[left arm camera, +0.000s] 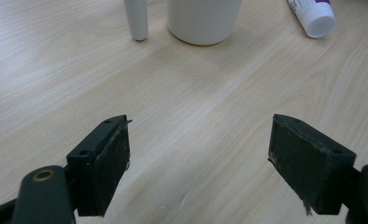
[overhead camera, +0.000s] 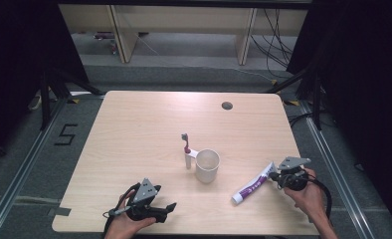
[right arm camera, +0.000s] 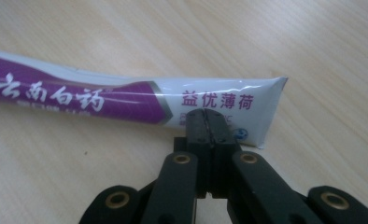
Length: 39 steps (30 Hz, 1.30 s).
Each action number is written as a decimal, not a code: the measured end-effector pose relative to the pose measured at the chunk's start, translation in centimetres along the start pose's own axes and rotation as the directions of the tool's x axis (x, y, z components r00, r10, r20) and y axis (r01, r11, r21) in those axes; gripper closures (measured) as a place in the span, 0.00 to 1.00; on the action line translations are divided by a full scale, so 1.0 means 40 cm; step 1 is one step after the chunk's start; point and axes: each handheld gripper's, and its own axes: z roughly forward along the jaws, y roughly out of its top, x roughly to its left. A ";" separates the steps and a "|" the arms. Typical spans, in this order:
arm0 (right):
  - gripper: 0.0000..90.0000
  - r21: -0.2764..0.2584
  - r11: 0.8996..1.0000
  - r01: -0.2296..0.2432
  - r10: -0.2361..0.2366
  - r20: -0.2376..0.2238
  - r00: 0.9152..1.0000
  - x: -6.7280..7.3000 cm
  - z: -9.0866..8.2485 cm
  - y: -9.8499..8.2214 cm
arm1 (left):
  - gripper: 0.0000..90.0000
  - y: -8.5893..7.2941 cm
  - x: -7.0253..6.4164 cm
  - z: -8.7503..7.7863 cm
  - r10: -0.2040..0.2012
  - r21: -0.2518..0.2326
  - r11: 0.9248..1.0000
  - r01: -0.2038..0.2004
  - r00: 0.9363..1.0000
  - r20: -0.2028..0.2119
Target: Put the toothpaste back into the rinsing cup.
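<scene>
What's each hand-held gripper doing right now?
Left hand-held gripper: open, nothing between its jaws.
Right hand-held gripper: shut on the flat end of the toothpaste tube.

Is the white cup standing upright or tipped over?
Upright. In the high view the white cup stands on its base on the table, round mouth facing up, beside the toothbrush.

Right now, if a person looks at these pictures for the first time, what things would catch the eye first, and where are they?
A white cup stands near the table's middle, with a toothbrush upright just beside it on its left. At the front right, the right gripper is shut on the flat tail end of a purple and white toothpaste tube. At the front left, the left gripper has its fingers wide open above bare wood.
</scene>
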 end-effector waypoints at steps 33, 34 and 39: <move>0.94 0.068 0.997 0.026 -0.023 -0.036 0.999 0.041 0.129 0.180 | 0.23 0.000 -0.001 -0.003 0.014 0.003 1.000 -0.014 1.000 0.006; 0.91 0.050 0.998 0.026 -0.024 -0.038 0.999 0.038 0.131 0.177 | 0.23 0.000 0.000 -0.006 0.018 0.007 1.000 -0.018 1.000 0.003; 0.68 0.040 0.996 -0.081 0.083 -0.036 0.996 0.042 0.091 0.176 | 0.23 -0.001 0.006 -0.007 0.020 0.010 1.000 -0.020 1.000 0.002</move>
